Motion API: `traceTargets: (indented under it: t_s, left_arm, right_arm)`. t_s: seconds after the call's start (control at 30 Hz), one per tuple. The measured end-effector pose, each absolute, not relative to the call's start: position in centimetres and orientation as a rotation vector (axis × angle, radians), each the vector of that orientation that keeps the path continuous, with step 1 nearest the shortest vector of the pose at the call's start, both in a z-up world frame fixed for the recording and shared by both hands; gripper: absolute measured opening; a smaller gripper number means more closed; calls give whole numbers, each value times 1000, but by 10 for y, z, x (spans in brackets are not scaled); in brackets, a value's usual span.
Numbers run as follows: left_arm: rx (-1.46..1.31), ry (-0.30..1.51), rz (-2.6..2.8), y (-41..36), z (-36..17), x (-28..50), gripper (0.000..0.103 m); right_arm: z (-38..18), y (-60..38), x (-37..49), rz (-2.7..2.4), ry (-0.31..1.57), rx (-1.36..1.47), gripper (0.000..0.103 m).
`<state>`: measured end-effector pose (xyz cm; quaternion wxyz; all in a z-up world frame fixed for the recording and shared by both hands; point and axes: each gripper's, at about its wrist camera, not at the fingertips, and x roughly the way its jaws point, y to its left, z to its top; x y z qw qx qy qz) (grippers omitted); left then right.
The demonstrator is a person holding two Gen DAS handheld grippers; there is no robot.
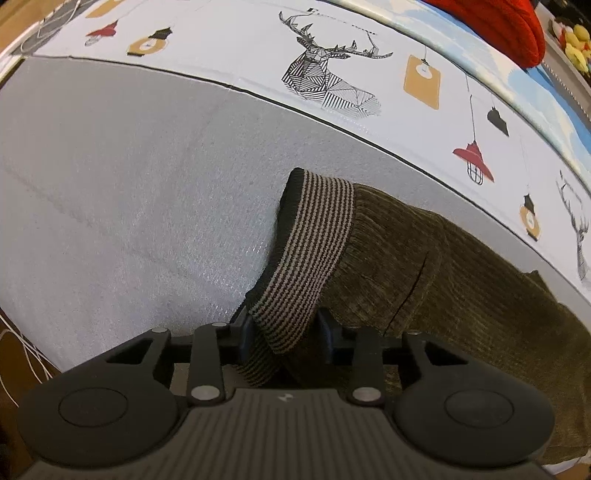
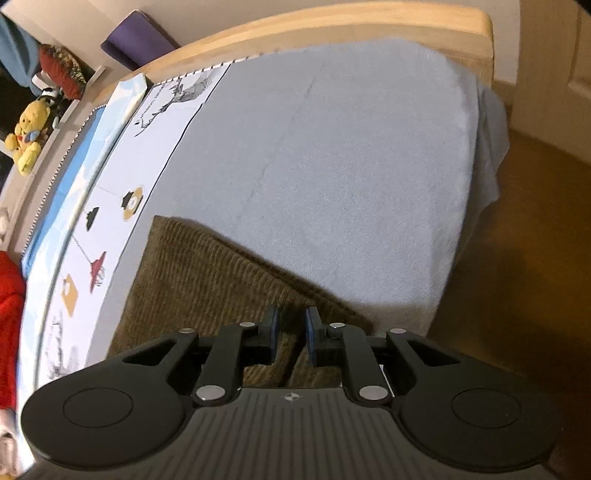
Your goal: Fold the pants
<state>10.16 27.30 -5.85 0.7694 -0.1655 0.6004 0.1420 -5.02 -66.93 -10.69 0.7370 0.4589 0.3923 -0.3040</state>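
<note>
Olive-brown corduroy pants [image 1: 424, 266] lie on a pale grey bed sheet [image 1: 129, 203]. Their striped ribbed band [image 1: 314, 236] runs down between the fingers of my left gripper [image 1: 284, 325], which is shut on it; the band bunches and folds at the pads. In the right wrist view a folded corner of the pants [image 2: 199, 273] lies flat beneath my right gripper [image 2: 292, 332]. Its blue pads stand a little apart just above the cloth, with a narrow gap and nothing pinched between them.
A white cloth printed with deer and lamps [image 1: 332, 66] borders the sheet. A red knitted garment [image 1: 498, 22] lies beyond it. A wooden bed end [image 2: 332, 29], a yellow plush toy [image 2: 27, 136] and brown floor [image 2: 517, 258] past the mattress edge are in view.
</note>
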Motion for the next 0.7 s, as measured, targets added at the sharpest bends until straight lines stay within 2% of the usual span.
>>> traceTargets:
  t_s: [0.07, 0.23, 0.3, 0.37, 0.43, 0.53, 0.7]
  left_arm:
    - [-369, 1300, 306, 275, -58, 101, 40]
    - [-369, 1309, 300, 276, -62, 102, 40]
    - [-364, 1309, 299, 277, -63, 101, 39]
    - [-348, 1301, 290, 276, -61, 100, 35]
    - [-333, 1283, 278, 272, -58, 99, 28]
    - [-331, 1225, 252, 271, -46, 94, 24]
    - [-414, 1081, 197, 284, -13, 73, 22]
  right_arm:
    - [-108, -668, -45, -660, 870, 988, 32]
    - [-115, -667, -37, -676, 903, 954, 35]
    - [-116, -666, -35, -688, 917, 924, 29]
    - [-113, -662, -32, -698, 923, 879, 13]
    - [-107, -659, -29, -686, 909, 842, 11]
    - [-89, -651, -26, -676, 844, 774, 9]
    - [-32, -647, -40, -630, 588, 799, 8]
